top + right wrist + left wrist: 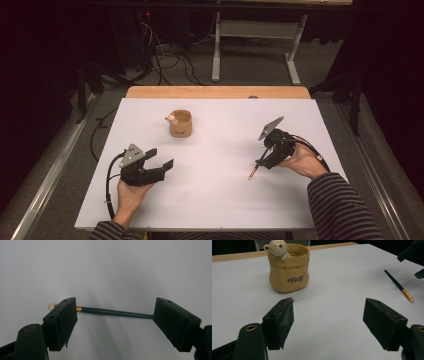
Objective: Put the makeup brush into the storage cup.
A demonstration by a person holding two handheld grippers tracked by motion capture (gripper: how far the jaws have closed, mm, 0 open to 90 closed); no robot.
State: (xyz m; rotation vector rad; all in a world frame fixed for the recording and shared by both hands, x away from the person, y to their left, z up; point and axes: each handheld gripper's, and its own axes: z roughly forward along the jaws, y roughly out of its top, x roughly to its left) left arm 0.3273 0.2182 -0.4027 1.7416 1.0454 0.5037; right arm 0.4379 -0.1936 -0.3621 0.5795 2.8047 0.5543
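A dark blue paintbrush (254,171) with a gold ferrule lies flat on the white tabletop (215,200) at the right. My right gripper (263,161) hovers over it, open. In the right gripper view the brush (115,312) runs crosswise between the wide-apart jaws of that gripper (115,303), and neither jaw touches it. A tan sack-shaped pot (181,123) with a small bear figure (171,119) on its rim stands at the centre back. My left gripper (160,157) is open and empty at the front left. In its own view the left gripper (329,305) points toward the pot (288,272), and the brush (398,285) lies off to the right.
A bare wooden strip (217,92) borders the far side of the white top. Beyond it, on the grey floor, are a desk frame (216,50) and loose cables (165,55). Open white surface lies between the two grippers.
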